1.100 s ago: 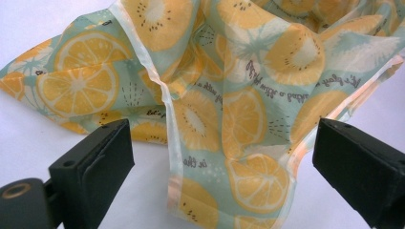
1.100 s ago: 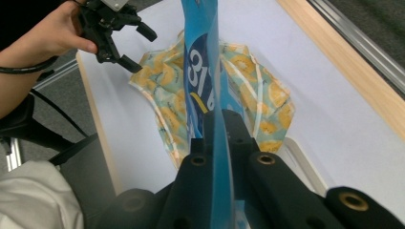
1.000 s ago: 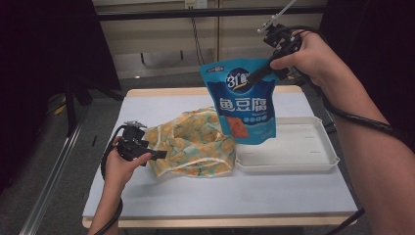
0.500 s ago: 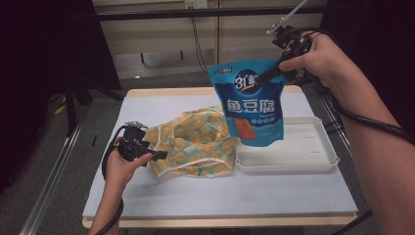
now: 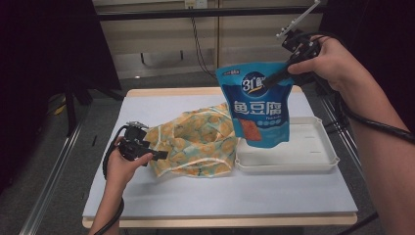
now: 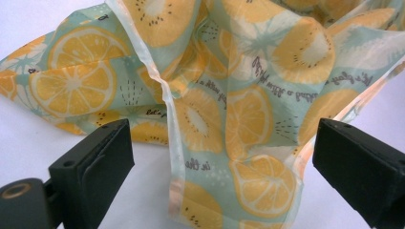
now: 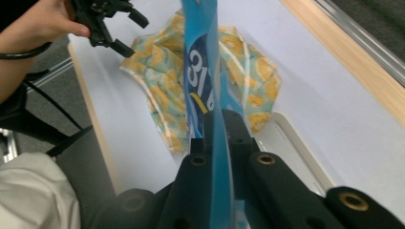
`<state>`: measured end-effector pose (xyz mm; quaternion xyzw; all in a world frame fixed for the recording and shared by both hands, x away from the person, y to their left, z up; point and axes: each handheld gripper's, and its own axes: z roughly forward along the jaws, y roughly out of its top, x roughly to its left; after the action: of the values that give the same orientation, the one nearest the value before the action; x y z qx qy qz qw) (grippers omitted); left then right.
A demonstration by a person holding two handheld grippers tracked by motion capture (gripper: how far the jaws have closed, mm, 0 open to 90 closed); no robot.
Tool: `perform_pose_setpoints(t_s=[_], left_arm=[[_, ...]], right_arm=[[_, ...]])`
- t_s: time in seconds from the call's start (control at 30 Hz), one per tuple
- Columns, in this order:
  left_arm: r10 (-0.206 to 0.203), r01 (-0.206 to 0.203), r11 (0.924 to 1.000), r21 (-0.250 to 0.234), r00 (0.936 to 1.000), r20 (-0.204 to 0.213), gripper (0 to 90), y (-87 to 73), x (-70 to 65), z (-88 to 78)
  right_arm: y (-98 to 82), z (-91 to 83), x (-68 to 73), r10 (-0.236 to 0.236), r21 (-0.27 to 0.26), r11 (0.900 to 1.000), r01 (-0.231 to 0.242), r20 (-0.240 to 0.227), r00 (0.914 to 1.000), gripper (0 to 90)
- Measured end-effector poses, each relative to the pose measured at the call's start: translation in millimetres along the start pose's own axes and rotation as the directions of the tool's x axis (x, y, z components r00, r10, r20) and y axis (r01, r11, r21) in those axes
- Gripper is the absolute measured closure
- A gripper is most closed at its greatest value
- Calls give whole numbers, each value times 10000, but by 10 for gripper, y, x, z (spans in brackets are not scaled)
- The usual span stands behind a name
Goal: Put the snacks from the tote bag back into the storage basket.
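A blue snack pouch (image 5: 259, 112) hangs upright in the air, its lower end over the left part of a white tray (image 5: 313, 156). My right gripper (image 5: 274, 77) is shut on the pouch's top edge; in the right gripper view the pouch (image 7: 200, 62) runs edge-on between the closed jaws of that gripper (image 7: 222, 124). A lemon-print bag (image 5: 195, 142) lies crumpled on the table, left of the tray. My left gripper (image 5: 159, 154) rests at the bag's left edge. In the left gripper view that gripper (image 6: 222, 143) stands wide open, and the bag's cloth (image 6: 239, 95) lies loosely between its jaws.
The white mat (image 5: 220, 196) covers the table, with bare room in front of the bag and tray. The tray's right half (image 5: 318, 142) holds nothing. A metal rail (image 5: 54, 161) runs along the table's left side, and a cable (image 5: 372, 122) trails from the right gripper.
My right gripper has carried the blue pouch to the right, so it now hangs more over the tray. The left gripper and the lemon-print bag have stayed put.
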<state>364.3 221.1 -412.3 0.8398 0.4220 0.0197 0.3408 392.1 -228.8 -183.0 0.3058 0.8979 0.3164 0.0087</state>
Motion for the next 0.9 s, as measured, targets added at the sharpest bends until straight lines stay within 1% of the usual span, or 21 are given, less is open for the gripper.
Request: perform_pose_setpoints(t_s=[0.2, 0.23, 0.33, 0.37, 0.47, 0.63, 0.67, 0.7, 0.73, 0.8, 0.9], left_arm=[[-2, 2, 10000, -67, 10000, -48, 65, 4, -7, 1], [72, -72, 10000, 13, 10000, -68, 64, 5, -4, -3], [113, -112, 9999, 93, 9999, -40, 65, 6, -3, -4], [27, -27, 10000, -5, 10000, -52, 65, 3, -10, 2], [1, -1, 10000, -3, 10000, -59, 65, -1, -8, 0], [37, -38, 10000, -40, 10000, -55, 66, 5, -22, -5], [65, -65, 10000, -32, 9999, -79, 68, 6, -22, -6], [18, -19, 10000, -72, 9999, -100, 68, 5, -27, -1], [118, -117, 9999, 31, 9999, -61, 68, 7, -20, -3], [135, -135, 9999, 79, 9999, -37, 68, 9, -19, -4], [81, -81, 10000, -30, 9999, -106, 68, 9, -27, -5]], right_arm=[[-38, -18, -7, -27, 51, 10000, 27, 51, 10000, 900], [-45, -19, -7, -54, 60, 10000, 54, 30, 10000, 900], [-73, -27, -11, -25, 17, 10000, 25, 84, 10000, 900], [-85, -29, -13, -17, 27, 10000, 17, 54, 10000, 900], [-117, -26, -19, -29, 23, 10000, 29, 12, 10000, 900], [-175, 1, -45, 42, 82, 10000, -41, -34, 10000, 900], [-187, 8, -51, 0, 94, 10000, 0, 1, 10000, 900], [-200, 15, -55, -16, 102, 9999, 16, -61, 10000, 900], [-210, 24, -55, -5, 116, 9999, 5, -34, 10000, 900], [-231, 37, -62, -27, 149, 9999, 28, -78, 10000, 900], [-262, 62, -74, -55, 155, 9999, 56, -79, 10000, 900]])
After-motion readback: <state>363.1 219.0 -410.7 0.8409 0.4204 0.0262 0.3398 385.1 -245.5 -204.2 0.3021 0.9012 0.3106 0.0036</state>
